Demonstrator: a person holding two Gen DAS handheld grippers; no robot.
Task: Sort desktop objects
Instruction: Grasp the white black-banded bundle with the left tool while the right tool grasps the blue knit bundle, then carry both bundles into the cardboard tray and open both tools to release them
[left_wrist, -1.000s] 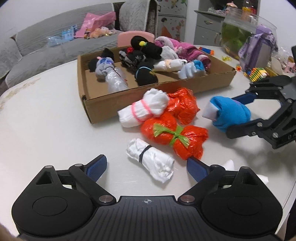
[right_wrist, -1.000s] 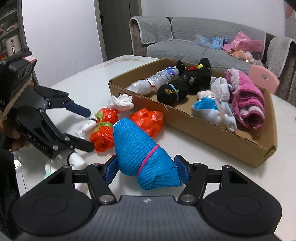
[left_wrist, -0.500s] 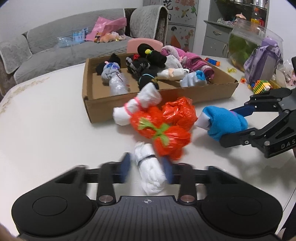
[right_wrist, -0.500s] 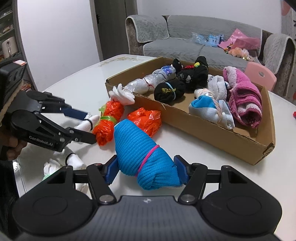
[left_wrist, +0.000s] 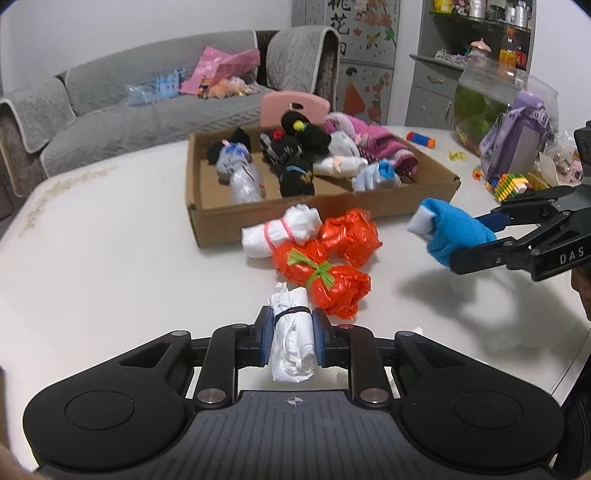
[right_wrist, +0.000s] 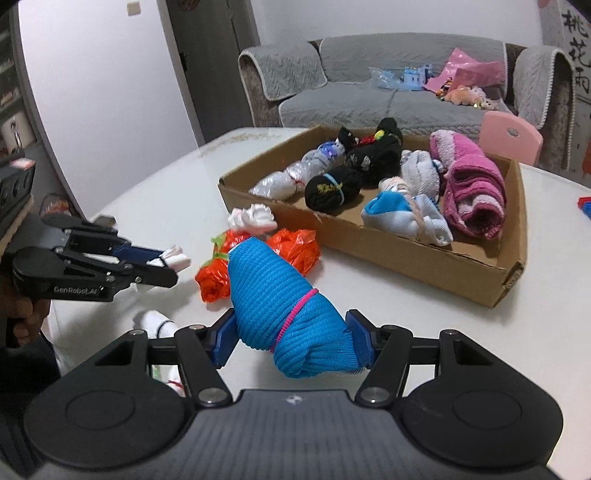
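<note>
The left tongs (left_wrist: 291, 341) are closed tight on a white bundle (left_wrist: 291, 343) with a black band, just above the table (left_wrist: 110, 258). The right tongs (right_wrist: 291, 338) grip a blue roll (right_wrist: 280, 302), held in the air. I think both should be carried over the near wall of the cardboard box (left_wrist: 221, 221) and released low inside. On the table remain two orange bundles (left_wrist: 332, 273) and one white bundle with pink band (left_wrist: 277, 232).
</note>
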